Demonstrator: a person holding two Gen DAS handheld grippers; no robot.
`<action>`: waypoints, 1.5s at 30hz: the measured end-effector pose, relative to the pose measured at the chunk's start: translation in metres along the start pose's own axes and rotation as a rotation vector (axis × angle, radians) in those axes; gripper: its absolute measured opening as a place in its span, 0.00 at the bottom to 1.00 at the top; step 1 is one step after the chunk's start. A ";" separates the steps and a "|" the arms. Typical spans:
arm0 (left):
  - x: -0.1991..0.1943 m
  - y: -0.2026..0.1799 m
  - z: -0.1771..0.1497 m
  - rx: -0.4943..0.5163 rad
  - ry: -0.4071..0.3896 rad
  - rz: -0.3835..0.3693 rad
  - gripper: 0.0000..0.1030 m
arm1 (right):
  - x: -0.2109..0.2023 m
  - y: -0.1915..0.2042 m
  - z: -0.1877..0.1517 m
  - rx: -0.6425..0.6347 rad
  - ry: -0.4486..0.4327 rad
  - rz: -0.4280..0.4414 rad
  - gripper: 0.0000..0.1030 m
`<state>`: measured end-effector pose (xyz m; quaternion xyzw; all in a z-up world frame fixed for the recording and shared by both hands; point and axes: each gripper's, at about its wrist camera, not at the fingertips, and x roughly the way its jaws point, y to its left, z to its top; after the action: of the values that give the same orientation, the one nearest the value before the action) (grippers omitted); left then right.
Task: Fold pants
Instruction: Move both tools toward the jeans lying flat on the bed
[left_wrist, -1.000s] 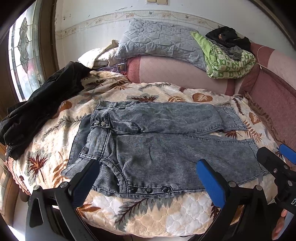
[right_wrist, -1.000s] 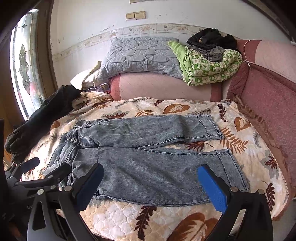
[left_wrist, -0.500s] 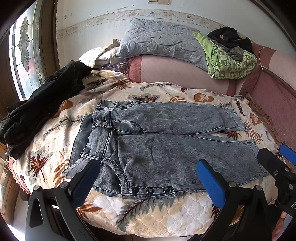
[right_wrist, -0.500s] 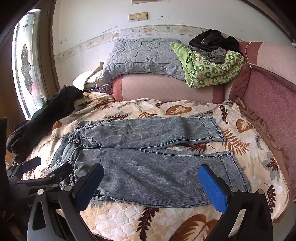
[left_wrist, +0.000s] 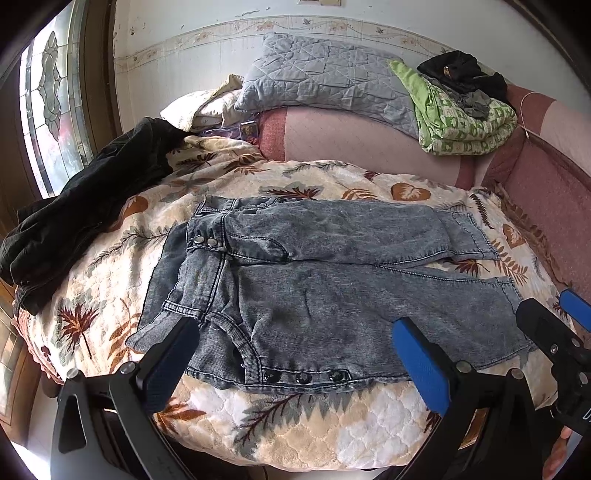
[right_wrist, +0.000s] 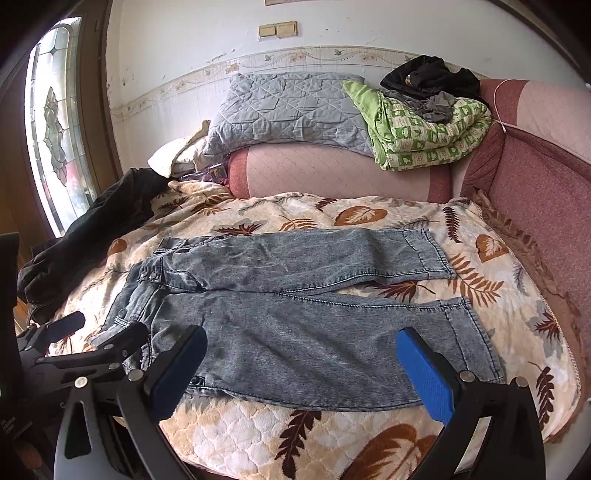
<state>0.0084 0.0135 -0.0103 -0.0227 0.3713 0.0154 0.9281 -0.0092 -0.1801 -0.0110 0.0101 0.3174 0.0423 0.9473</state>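
Grey acid-wash denim pants (left_wrist: 317, 291) lie spread flat on a leaf-print quilt (left_wrist: 110, 295), waist to the left, both legs running right; they show the same way in the right wrist view (right_wrist: 295, 317). My left gripper (left_wrist: 295, 354) is open and empty, hovering over the near waist edge with its row of snaps. My right gripper (right_wrist: 301, 365) is open and empty above the near leg. The right gripper also shows at the right edge of the left wrist view (left_wrist: 554, 328), and the left gripper at the left edge of the right wrist view (right_wrist: 92, 332).
A black jacket (left_wrist: 85, 218) lies on the quilt's left side by a stained-glass window (left_wrist: 48, 103). A pink bolster (right_wrist: 332, 173), grey pillow (right_wrist: 288, 110) and green blanket (right_wrist: 421, 129) are stacked at the back. A pink padded wall (right_wrist: 546, 184) borders the right.
Both grippers have drifted slightly back and up from the bed; the pants sit a little lower in both views. The pants have not moved. Both grippers stayed open.
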 end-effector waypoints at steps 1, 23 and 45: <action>0.000 0.000 0.000 0.002 -0.001 0.005 1.00 | 0.001 0.000 0.000 0.000 0.002 0.001 1.00; 0.003 0.006 0.000 -0.002 0.003 0.012 1.00 | 0.004 0.004 -0.002 -0.005 0.011 0.015 1.00; 0.003 0.005 0.002 -0.005 0.003 0.012 1.00 | 0.002 0.003 0.004 -0.006 0.001 0.022 1.00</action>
<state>0.0118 0.0186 -0.0116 -0.0230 0.3729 0.0216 0.9273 -0.0054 -0.1774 -0.0088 0.0109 0.3178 0.0536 0.9466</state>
